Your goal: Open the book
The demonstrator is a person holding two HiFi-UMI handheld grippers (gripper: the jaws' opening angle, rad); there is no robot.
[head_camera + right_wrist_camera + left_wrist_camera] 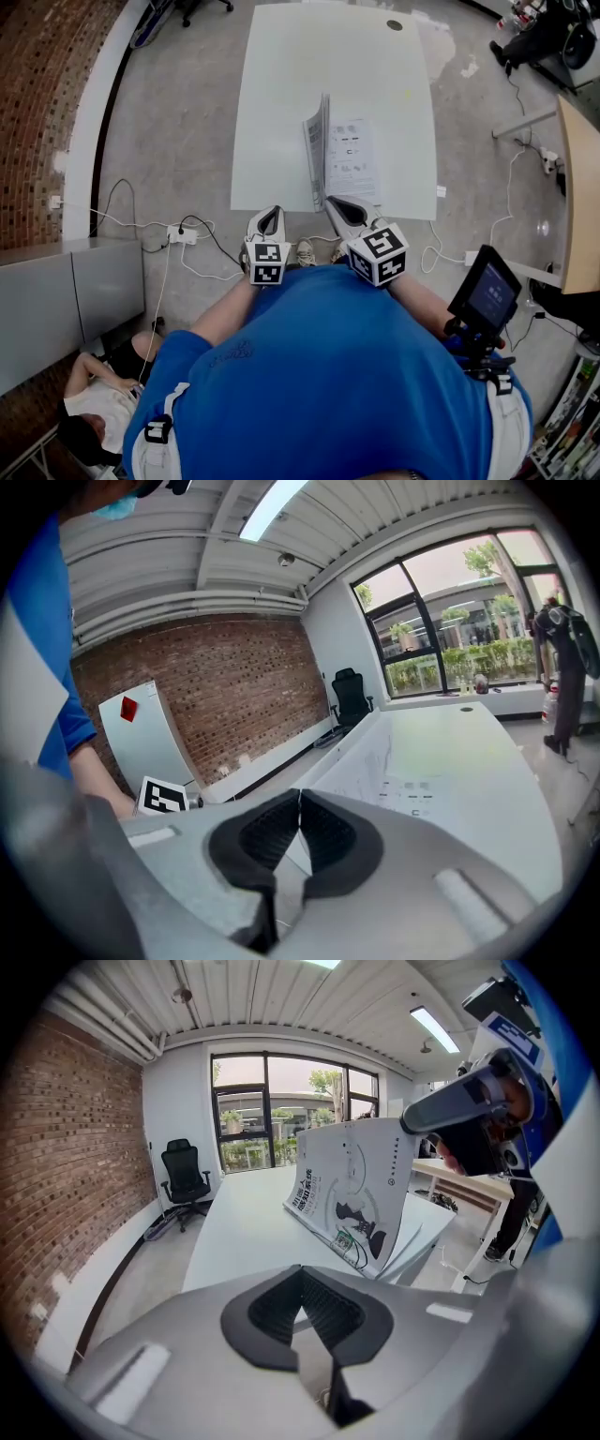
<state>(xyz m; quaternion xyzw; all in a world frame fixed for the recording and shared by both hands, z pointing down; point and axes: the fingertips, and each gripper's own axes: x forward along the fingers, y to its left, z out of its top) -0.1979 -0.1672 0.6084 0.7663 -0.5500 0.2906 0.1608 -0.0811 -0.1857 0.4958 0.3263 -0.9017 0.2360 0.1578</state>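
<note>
Grey right gripper [300, 797] has its jaws pressed together, pinching the near corner of the book's [349, 159] cover [361, 1190]. The cover stands nearly upright, and a printed page lies flat to its right. The left gripper [302, 1271], just left of the right one at the table's [281, 112] near edge, is closed on nothing. Bare white tabletop spreads ahead and leftward, and an office chair [185, 1180] stands far beyond.

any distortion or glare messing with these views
Head view: mild barrel bend in the table edges, light even, no blur. Left gripper view: strong fisheye, black corners, book sharp. Right gripper view: same fisheye, window washed out, ceiling lamp glaring.
</note>
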